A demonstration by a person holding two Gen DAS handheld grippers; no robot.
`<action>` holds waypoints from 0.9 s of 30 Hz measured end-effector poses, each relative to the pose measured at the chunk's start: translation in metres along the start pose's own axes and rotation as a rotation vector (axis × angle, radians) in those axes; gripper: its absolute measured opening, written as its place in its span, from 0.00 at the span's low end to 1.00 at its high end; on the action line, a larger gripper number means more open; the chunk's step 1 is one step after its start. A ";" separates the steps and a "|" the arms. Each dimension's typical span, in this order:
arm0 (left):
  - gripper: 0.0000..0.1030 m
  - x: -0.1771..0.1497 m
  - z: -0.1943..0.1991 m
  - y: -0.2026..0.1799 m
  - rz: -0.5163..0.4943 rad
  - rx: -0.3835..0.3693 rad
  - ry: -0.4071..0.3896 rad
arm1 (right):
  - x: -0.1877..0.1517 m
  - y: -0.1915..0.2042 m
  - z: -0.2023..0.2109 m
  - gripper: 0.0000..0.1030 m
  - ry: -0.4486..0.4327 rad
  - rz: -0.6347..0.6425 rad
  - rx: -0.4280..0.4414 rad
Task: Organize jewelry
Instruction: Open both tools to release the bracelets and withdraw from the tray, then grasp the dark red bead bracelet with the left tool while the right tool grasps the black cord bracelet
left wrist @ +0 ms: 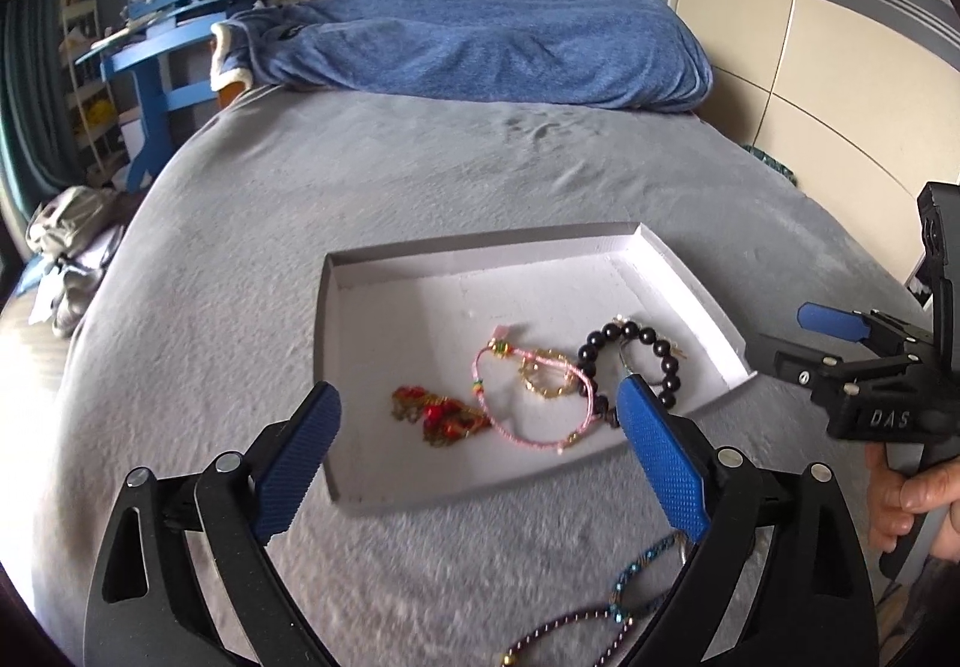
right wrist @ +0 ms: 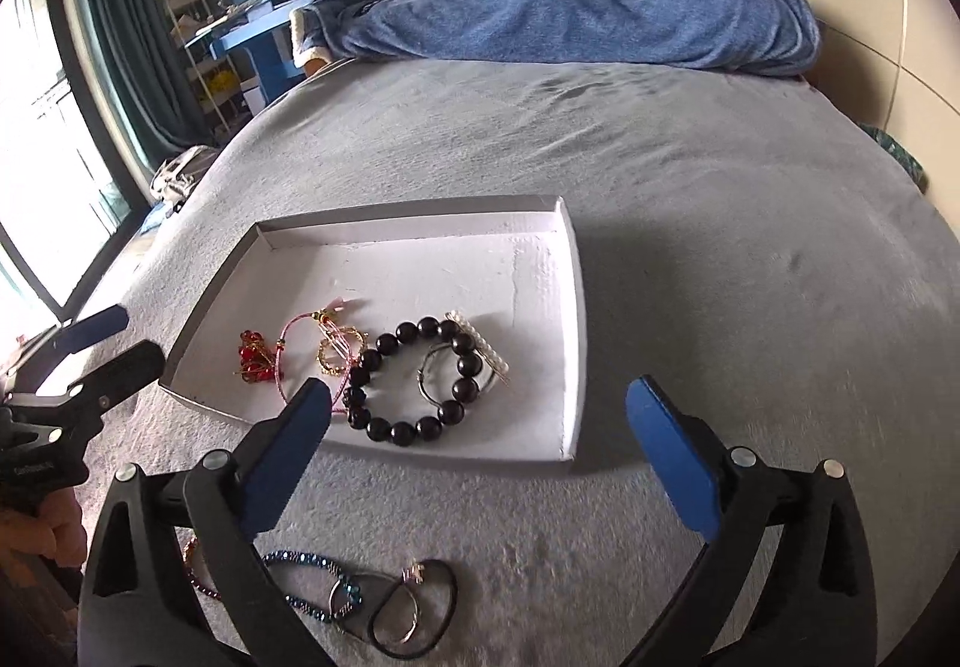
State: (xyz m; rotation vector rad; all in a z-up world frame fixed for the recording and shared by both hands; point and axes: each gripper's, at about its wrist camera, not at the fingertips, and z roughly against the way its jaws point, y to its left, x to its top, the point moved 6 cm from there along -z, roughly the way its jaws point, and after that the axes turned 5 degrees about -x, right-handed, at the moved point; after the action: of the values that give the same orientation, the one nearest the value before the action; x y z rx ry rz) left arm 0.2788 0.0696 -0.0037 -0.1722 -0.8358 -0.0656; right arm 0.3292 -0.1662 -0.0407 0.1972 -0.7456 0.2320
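Observation:
A shallow white tray (left wrist: pixel 420 301) (right wrist: pixel 420 259) lies on the grey bed. In it are a black bead bracelet (left wrist: pixel 636 343) (right wrist: pixel 414 430), a pink cord bracelet (left wrist: pixel 510 427) (right wrist: pixel 294 328), a gold chain piece (left wrist: pixel 543 382) (right wrist: pixel 336 361), a red and gold piece (left wrist: pixel 432 415) (right wrist: pixel 255 358), a silver hoop (right wrist: pixel 435 385) and a pearl clip (right wrist: pixel 480 346). My left gripper (left wrist: pixel 480 415) is open and empty above the tray's near edge. My right gripper (right wrist: pixel 480 415) is open and empty over the tray's near right part. Loose on the blanket nearer me lie a blue bead chain (left wrist: pixel 636 571) (right wrist: pixel 312 562), a purple bead chain (left wrist: pixel 558 628), a black hair tie (right wrist: pixel 444 613) and a ring (right wrist: pixel 408 616).
A blue blanket (left wrist: pixel 480 42) lies bunched at the head of the bed. A blue desk with books (left wrist: pixel 174 18) stands at the far left, a window (right wrist: pixel 36 156) further left. A cream wardrobe (left wrist: pixel 840 36) stands to the right. The right gripper shows in the left wrist view (left wrist: pixel 798 343).

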 end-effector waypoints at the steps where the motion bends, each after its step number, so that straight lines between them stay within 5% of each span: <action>1: 0.90 -0.002 0.004 0.001 0.000 0.000 -0.002 | -0.002 -0.002 0.003 0.94 -0.002 -0.013 0.003; 15: 0.91 -0.047 0.033 0.009 0.005 -0.019 0.012 | -0.038 -0.007 0.034 0.94 -0.036 -0.001 0.054; 27: 0.91 -0.090 0.022 0.006 -0.076 -0.036 0.095 | -0.073 -0.009 0.020 0.94 0.029 0.035 0.040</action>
State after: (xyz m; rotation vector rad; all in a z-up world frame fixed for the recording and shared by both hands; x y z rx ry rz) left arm 0.2035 0.0784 -0.0566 -0.1699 -0.7461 -0.1589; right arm 0.2669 -0.1904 -0.0773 0.2181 -0.7166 0.2828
